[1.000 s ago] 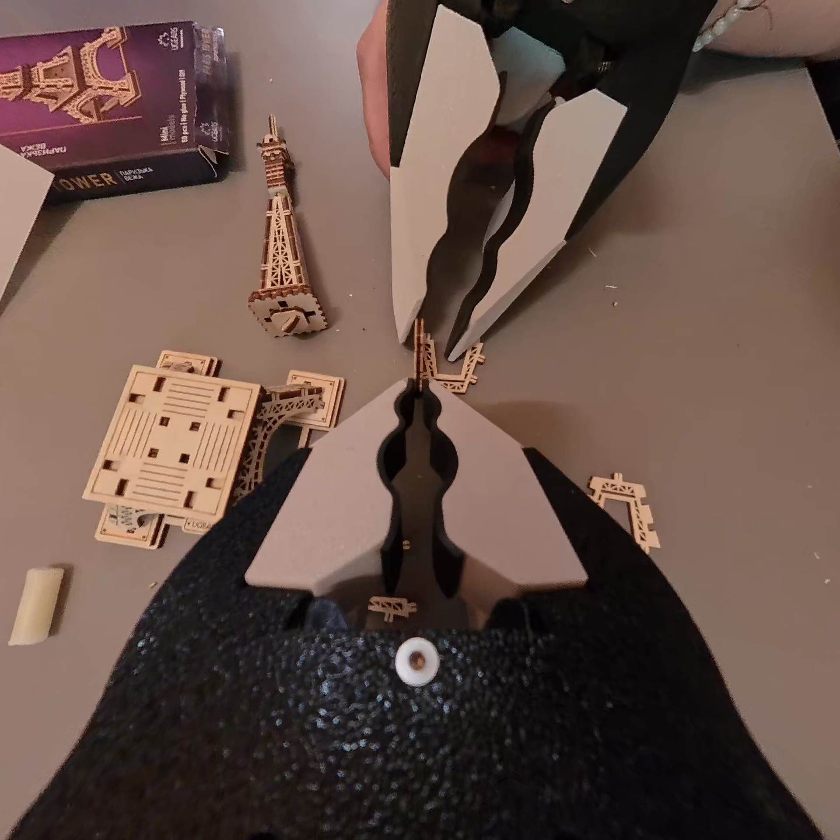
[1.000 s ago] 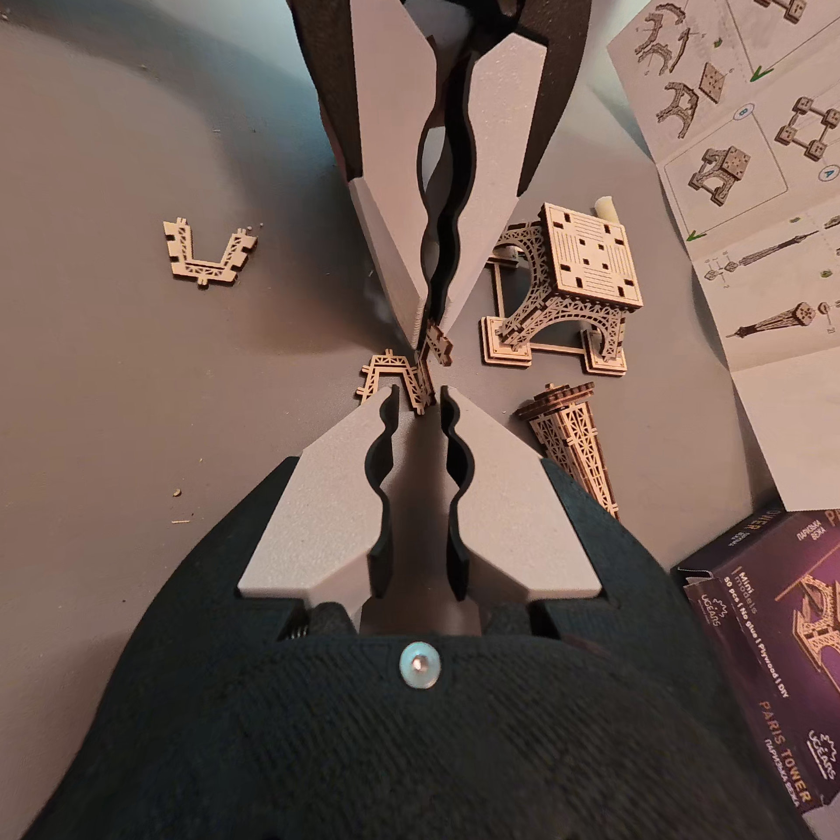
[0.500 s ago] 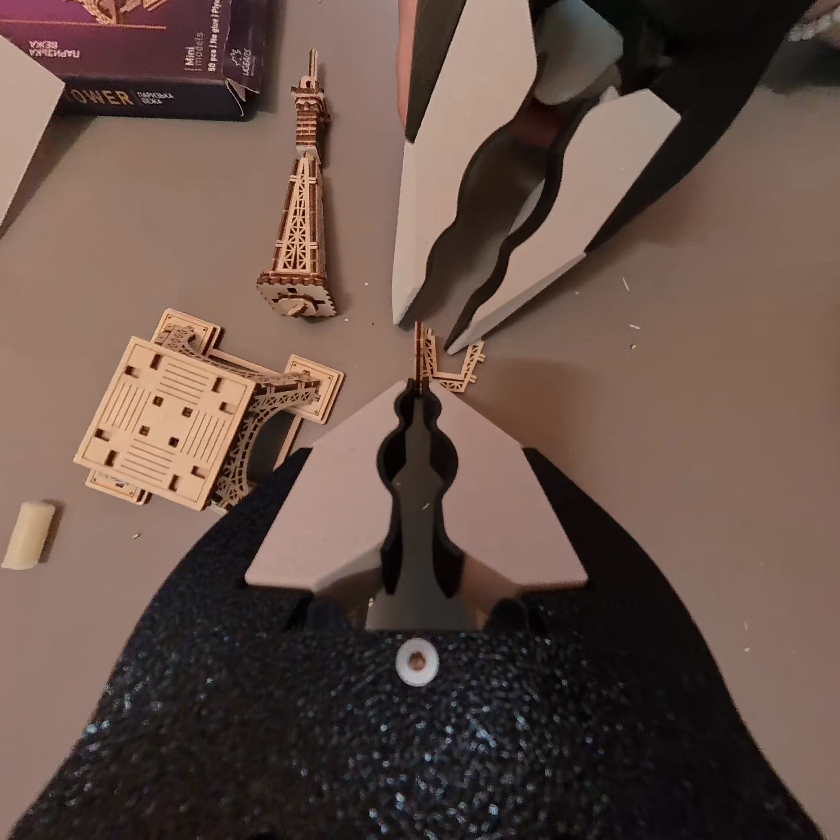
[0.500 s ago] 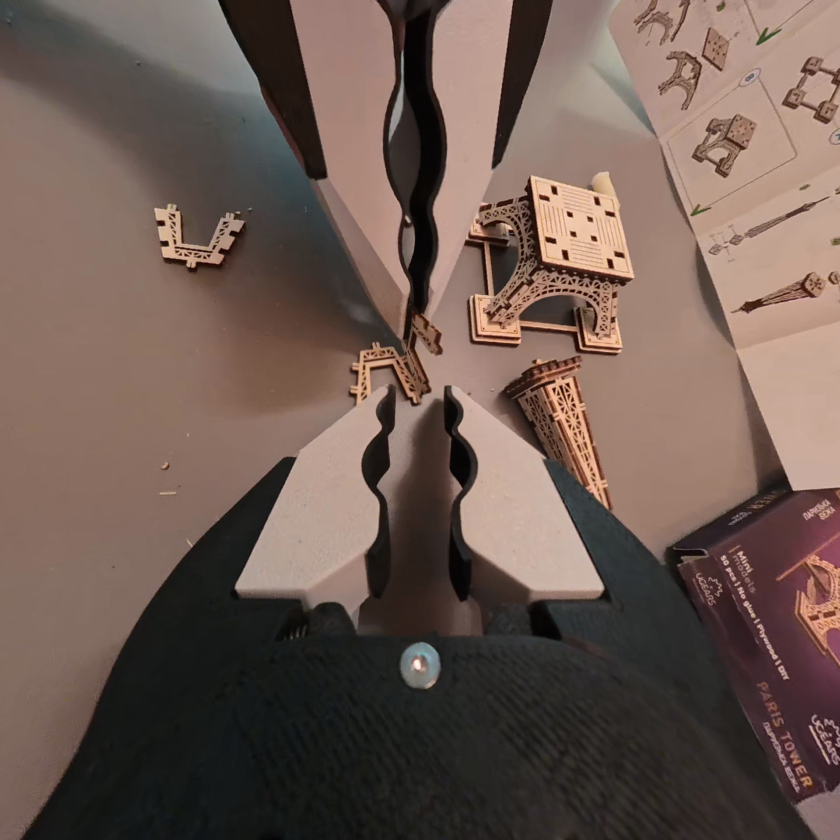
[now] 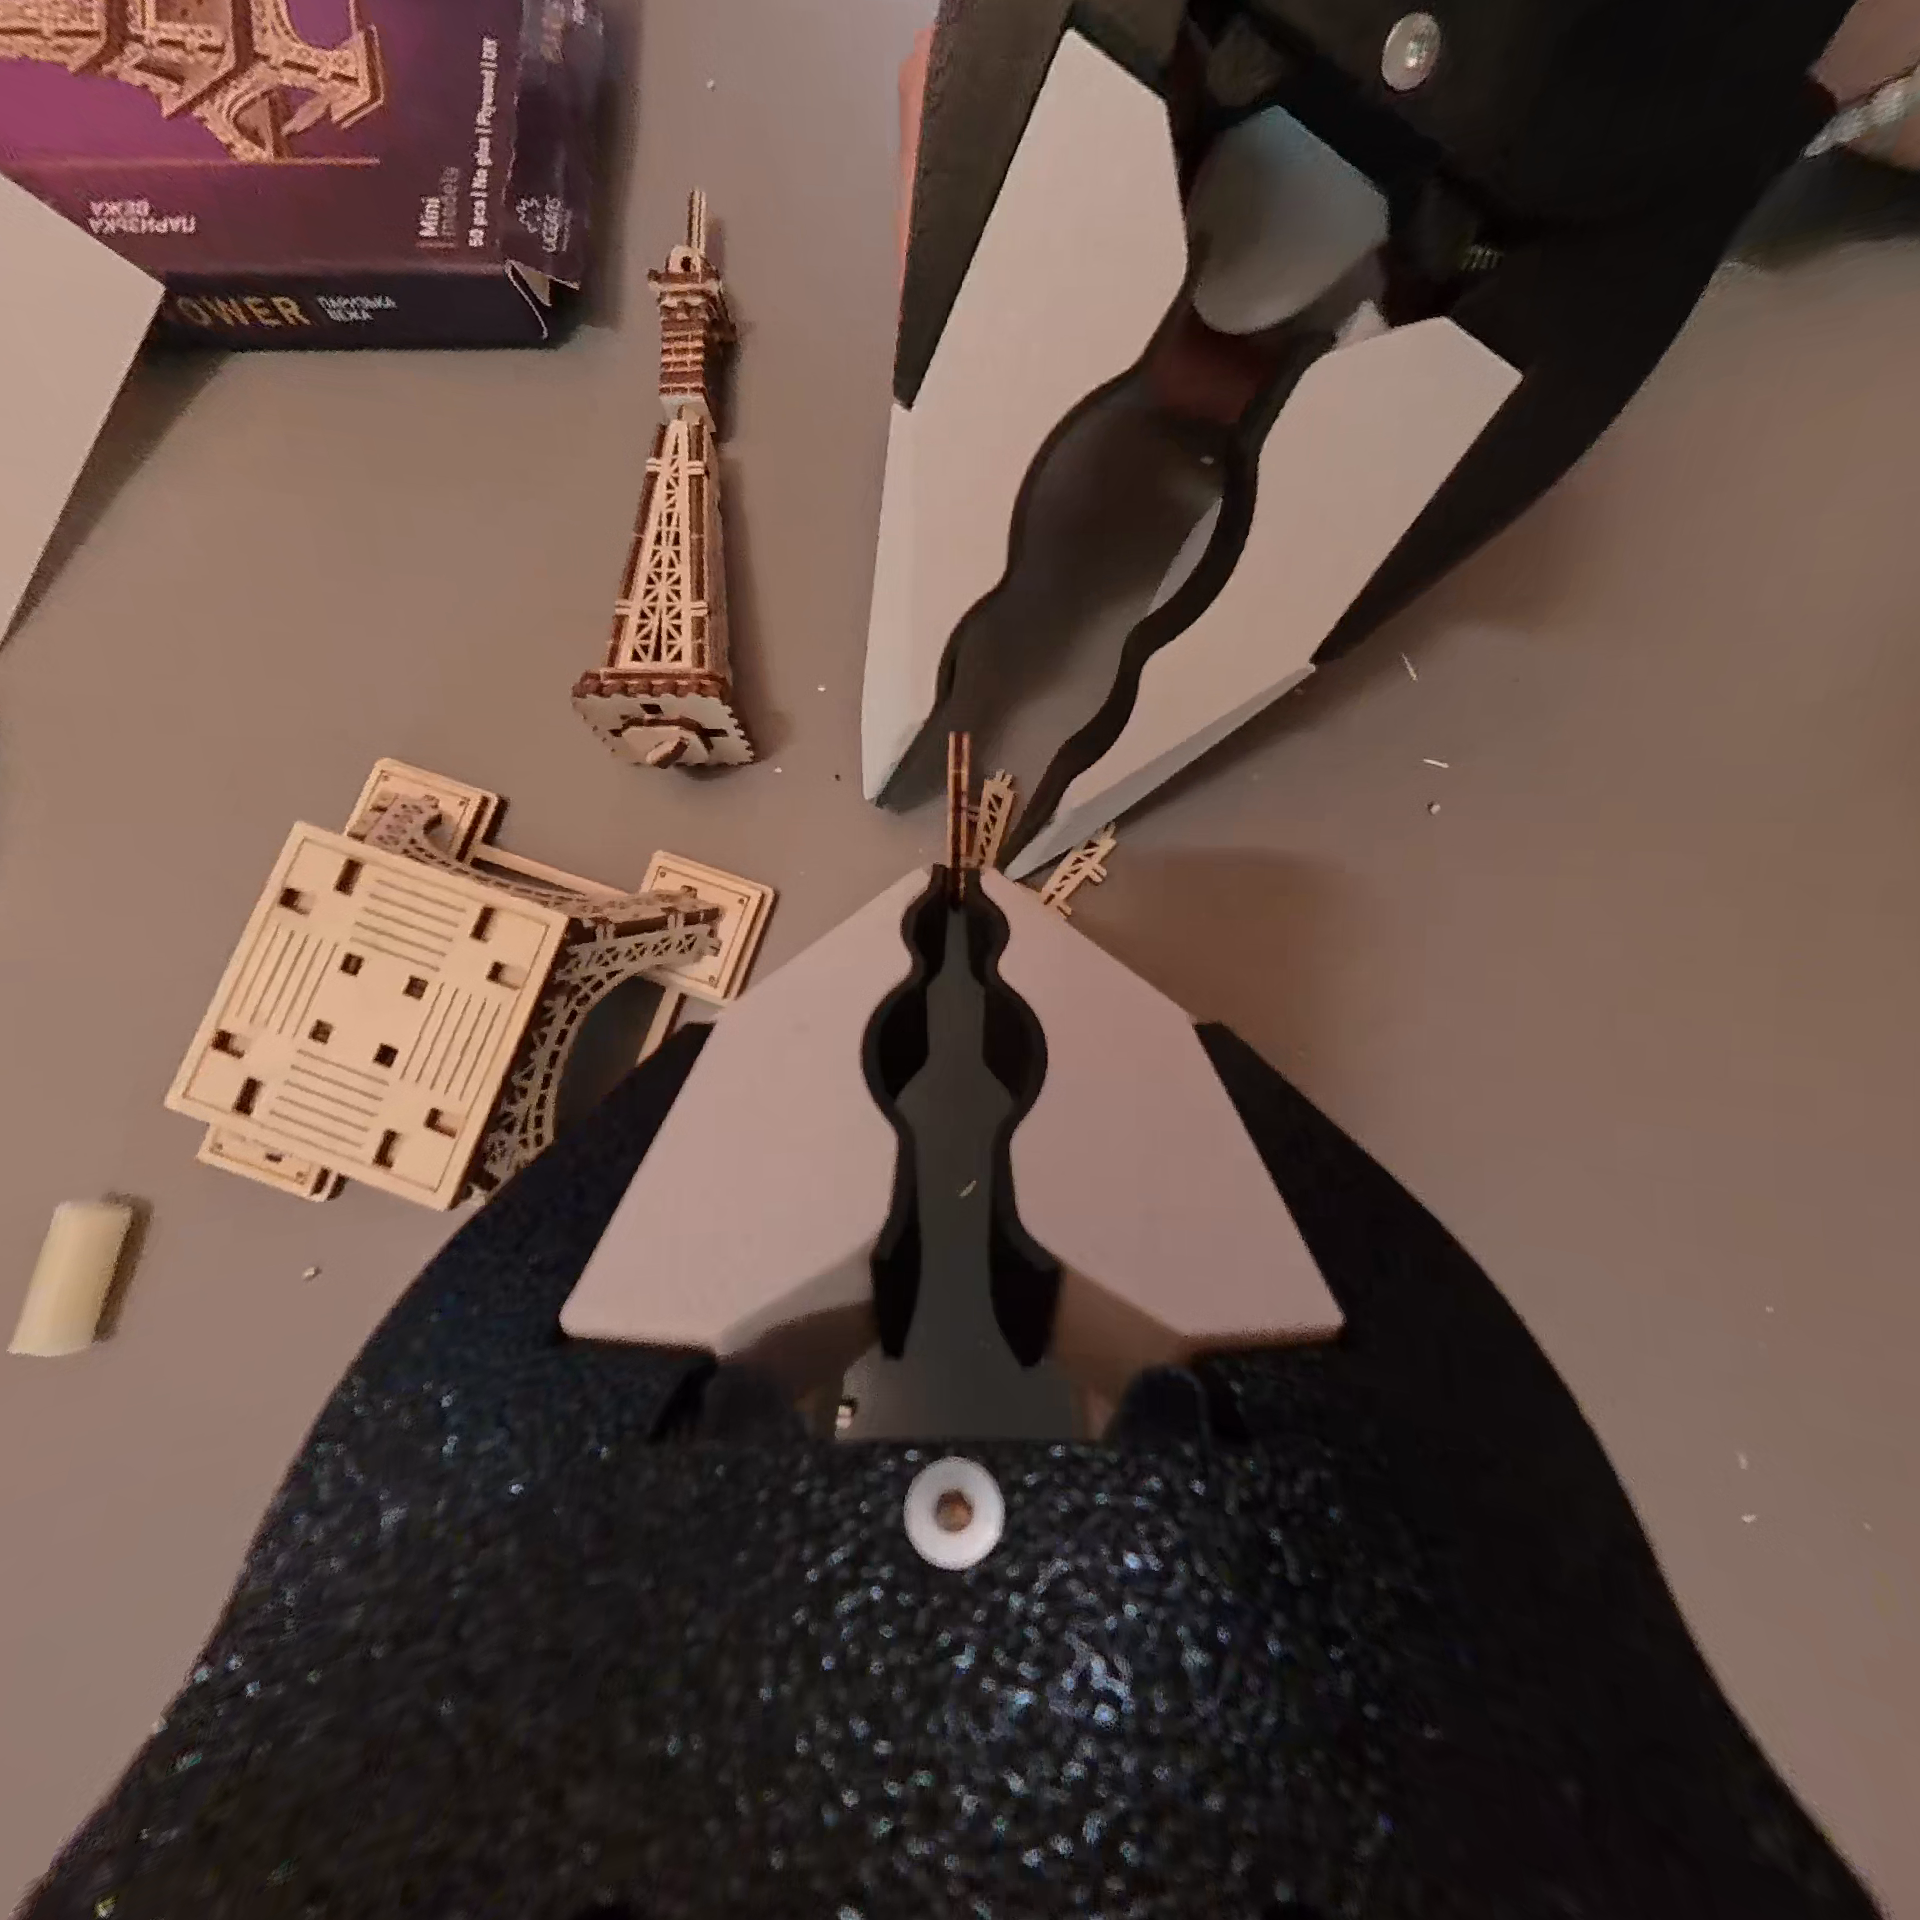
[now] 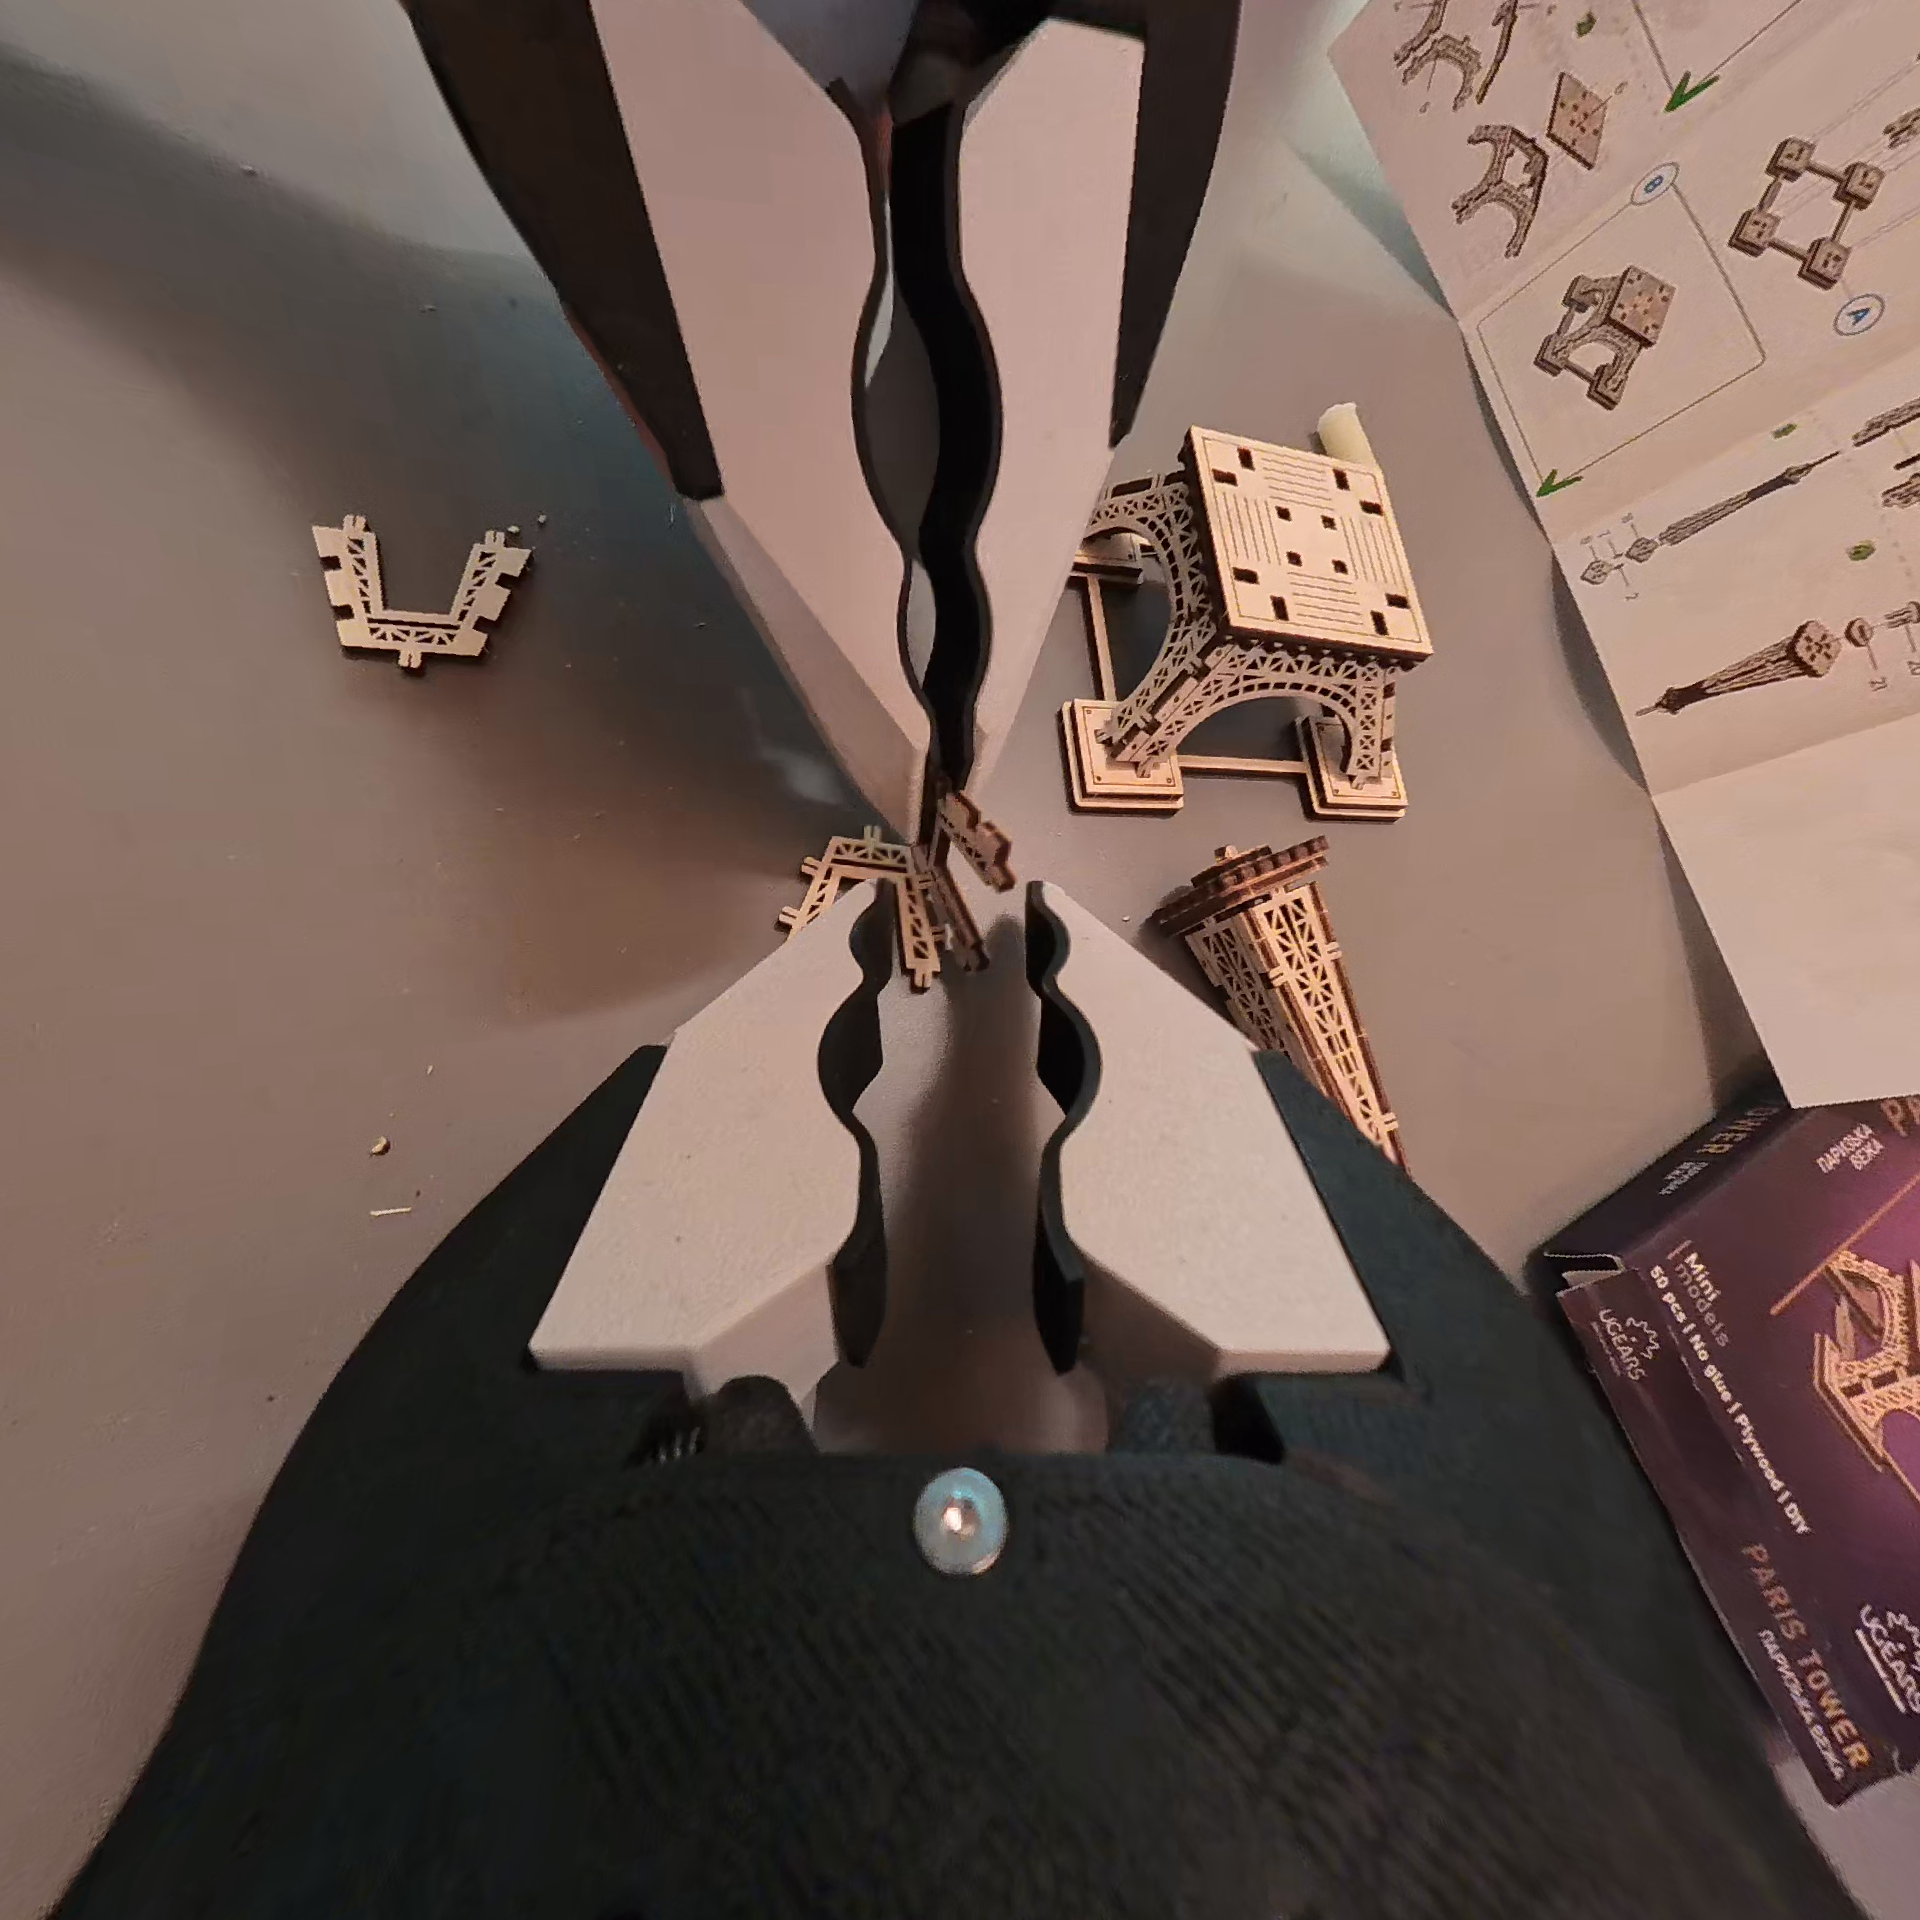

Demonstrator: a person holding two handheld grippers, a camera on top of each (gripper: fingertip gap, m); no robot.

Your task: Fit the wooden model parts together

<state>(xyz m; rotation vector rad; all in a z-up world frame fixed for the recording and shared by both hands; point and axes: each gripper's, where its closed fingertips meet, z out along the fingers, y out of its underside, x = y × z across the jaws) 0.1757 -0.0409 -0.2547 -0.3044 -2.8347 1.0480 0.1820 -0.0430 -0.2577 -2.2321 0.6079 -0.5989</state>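
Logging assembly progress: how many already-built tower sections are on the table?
2: the arched base standing upright by the instruction sheet, and the tapered spire lying on its side beside the right gripper. More may be hidden.

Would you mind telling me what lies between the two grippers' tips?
In both views, only small lattice pieces: the left gripper pinches one upright, and the open right gripper faces it.

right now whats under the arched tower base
The arched tower base stands on a flat square frame with corner pads. Bare table shows through the arch; the far corners are hidden.
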